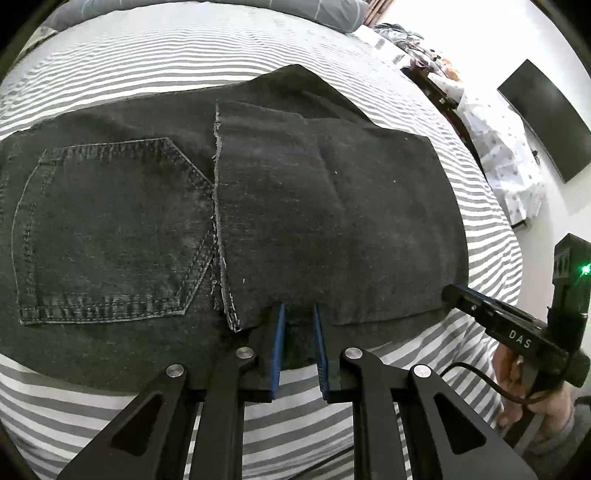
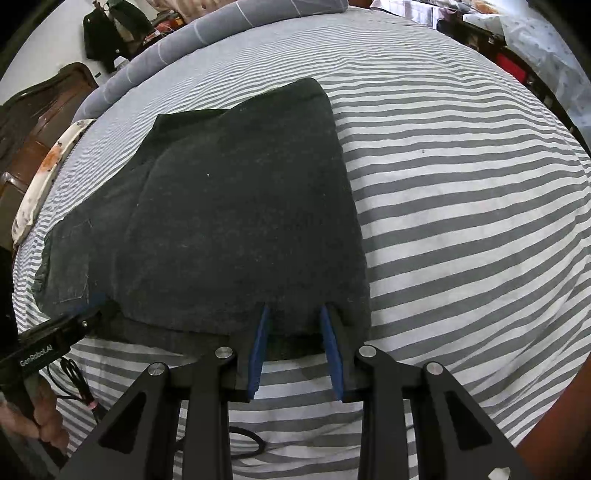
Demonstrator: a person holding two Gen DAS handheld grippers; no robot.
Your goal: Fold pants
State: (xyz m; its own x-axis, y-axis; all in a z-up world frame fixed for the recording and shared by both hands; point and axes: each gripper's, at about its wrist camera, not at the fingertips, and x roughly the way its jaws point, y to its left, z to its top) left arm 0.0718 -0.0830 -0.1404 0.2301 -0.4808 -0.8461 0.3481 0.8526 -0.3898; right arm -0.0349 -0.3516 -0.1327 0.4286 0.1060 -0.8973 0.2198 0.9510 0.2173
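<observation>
Black denim pants (image 1: 295, 206) lie folded on the striped bed. The legs are folded back over the seat, and the frayed hem (image 1: 218, 206) lies next to the back pocket (image 1: 107, 229). My left gripper (image 1: 298, 314) is open, its blue-padded fingers at the near edge of the folded leg layer. My right gripper (image 2: 295, 314) is open, its fingers at the near edge of the pants (image 2: 240, 206) close to the right-hand fold. The right gripper also shows in the left wrist view (image 1: 448, 291) at the pants' right corner.
The bed (image 2: 461, 221) has a grey and white striped sheet. A grey pillow (image 2: 207, 26) lies at the far end. A dark screen (image 1: 546, 118) and cluttered furniture stand to the right of the bed. A wooden piece (image 2: 40, 122) stands at the left.
</observation>
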